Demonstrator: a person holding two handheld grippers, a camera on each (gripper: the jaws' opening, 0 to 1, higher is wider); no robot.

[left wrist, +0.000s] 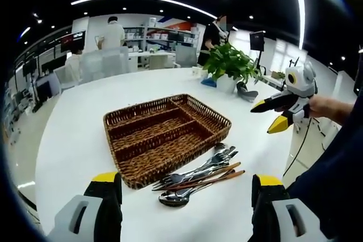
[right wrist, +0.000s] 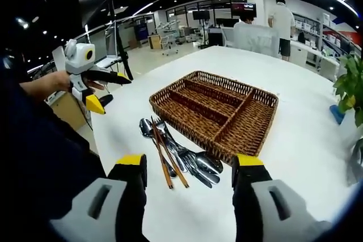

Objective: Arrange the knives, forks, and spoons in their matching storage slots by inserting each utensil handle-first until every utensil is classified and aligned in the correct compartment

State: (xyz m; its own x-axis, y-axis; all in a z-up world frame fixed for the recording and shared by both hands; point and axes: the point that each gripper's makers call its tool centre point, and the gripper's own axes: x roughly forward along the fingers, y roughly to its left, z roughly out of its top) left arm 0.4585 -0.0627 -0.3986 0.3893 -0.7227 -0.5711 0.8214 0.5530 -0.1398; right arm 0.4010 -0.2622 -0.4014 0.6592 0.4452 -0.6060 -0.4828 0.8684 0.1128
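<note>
A brown wicker tray (left wrist: pixel 113 119) (right wrist: pixel 271 98) with three long slots and one cross slot lies empty on the white round table (left wrist: pixel 79 140) (right wrist: pixel 317 157). A pile of steel spoons and forks with brown-handled pieces (left wrist: pixel 198 175) (right wrist: pixel 177 156) lies on the table against the tray's long side. My left gripper (left wrist: pixel 186 179) (right wrist: pixel 110 94) is open and holds nothing, hovering on the near side of the pile. My right gripper (right wrist: pixel 190 160) (left wrist: pixel 266 117) is also open and holds nothing, held in the air off the table's edge by a hand.
A potted green plant (left wrist: pixel 229 63) (right wrist: pixel 351 89) stands past the tray, with a small blue thing (left wrist: pixel 209 82) beside it. Desks, monitors and people fill the room behind the table. The table edge (right wrist: pixel 108 140) runs close to the pile.
</note>
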